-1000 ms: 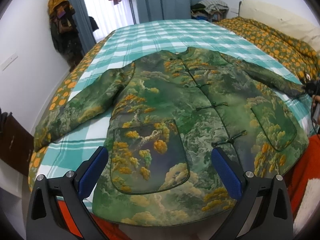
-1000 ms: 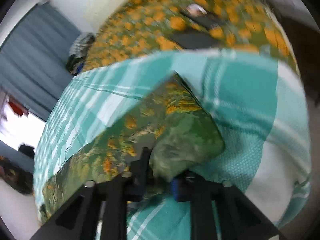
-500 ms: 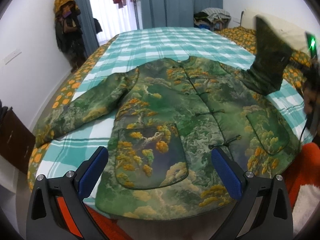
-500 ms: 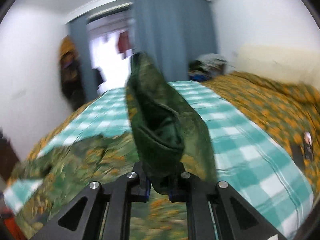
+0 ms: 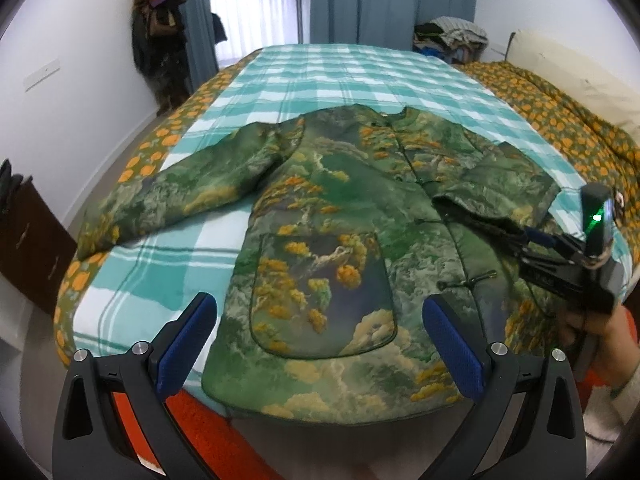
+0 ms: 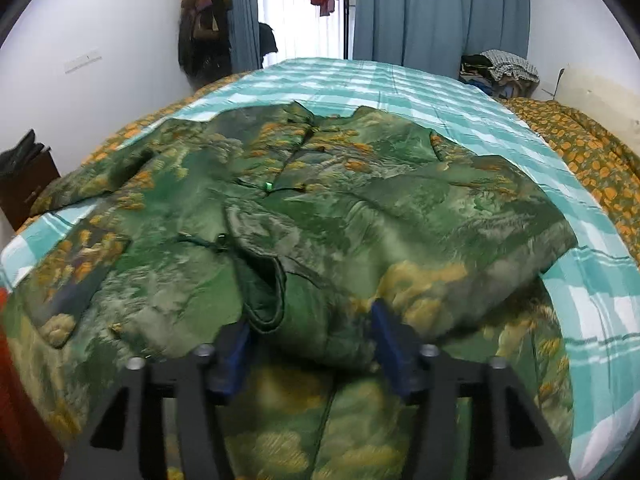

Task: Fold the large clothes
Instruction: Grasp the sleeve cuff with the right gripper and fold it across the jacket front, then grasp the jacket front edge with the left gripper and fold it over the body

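A green padded jacket (image 5: 320,220) with orange trees lies front up on the teal checked bed (image 5: 340,68). Its left sleeve (image 5: 180,196) stretches out flat. Its right sleeve (image 5: 492,184) is folded across the chest, and the cuff (image 6: 264,292) rests on the front. My right gripper (image 6: 312,340) hovers at that cuff with its jaws opening; the cuff lies loose between the blue pads (image 6: 386,336). In the left wrist view the right gripper (image 5: 528,238) comes in from the right, held by a hand (image 5: 608,332). My left gripper (image 5: 320,344) stands open above the hem, empty.
An orange-flowered duvet (image 5: 568,128) covers the bed's right side. A heap of clothes (image 5: 452,34) sits at the far end. A dark cabinet (image 5: 32,240) stands to the left, coats (image 5: 160,28) hang on the wall, and a red rug (image 5: 200,420) lies below the bed's near edge.
The right gripper lifted the right sleeve off the bed, swung it left over the jacket's front, laid it down and opened its jaws. The left gripper stayed open near the hem.
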`<state>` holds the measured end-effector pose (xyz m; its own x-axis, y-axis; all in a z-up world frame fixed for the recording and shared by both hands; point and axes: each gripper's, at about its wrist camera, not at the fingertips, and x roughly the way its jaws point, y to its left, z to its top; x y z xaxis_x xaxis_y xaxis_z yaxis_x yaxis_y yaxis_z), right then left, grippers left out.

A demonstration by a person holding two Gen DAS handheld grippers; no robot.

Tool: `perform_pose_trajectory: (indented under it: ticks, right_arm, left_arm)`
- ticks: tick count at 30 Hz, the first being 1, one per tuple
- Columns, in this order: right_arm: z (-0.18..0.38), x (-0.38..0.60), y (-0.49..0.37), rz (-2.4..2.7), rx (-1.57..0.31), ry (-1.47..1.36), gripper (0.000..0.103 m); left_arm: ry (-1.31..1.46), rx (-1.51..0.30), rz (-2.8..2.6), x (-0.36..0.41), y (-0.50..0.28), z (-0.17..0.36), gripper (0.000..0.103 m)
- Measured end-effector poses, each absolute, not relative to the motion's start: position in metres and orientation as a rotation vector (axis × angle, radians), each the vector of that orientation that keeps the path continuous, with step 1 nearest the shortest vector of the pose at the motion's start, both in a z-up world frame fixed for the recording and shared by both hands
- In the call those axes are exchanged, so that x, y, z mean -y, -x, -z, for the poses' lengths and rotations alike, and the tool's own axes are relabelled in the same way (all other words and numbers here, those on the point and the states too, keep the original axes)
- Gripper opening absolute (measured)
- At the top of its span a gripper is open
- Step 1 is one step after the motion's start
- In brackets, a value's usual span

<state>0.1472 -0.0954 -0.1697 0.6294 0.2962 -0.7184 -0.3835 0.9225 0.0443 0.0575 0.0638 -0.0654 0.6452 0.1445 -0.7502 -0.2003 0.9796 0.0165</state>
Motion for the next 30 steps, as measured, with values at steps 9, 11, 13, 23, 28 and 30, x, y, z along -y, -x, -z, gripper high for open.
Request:
perform_pose_trajectory:
  ticks: [9,11,13,23,28,30]
  right_arm:
    - [0.139,0.171,-0.082,-0.271,-0.74,-0.01,0.068]
    - [0.144,0.183,-0.073,-0.226,-0.745,-0.02,0.068]
    - [0.147,0.193,-0.075,-0.211,-0.756,-0.063,0.068]
    - [0.153,0.19,-0.081,-0.242,-0.739,-0.058,0.068]
    - [0.156,0.192,-0.083,-0.245,-0.74,-0.056,0.068]
    - [0.159,0.196,-0.087,-0.239,-0.751,-0.074,0.068]
  left_arm:
    - [0.152,-0.836,0.104,-0.038,-0.116,0.05,0.102]
    - [0.258,-0.889,0.208,-0.03,-0.141,0.061,0.102]
    - [0.389,-0.971,0.327,-0.016,-0.178,0.087,0.101]
    - [0.29,-1.175,0.131,0.045,-0.28,0.173,0.058]
    - [0.265,-1.152,0.098,0.04,-0.277,0.166,0.011]
    - [0.263,-1.132,0.096,0.04,-0.273,0.159,0.007]
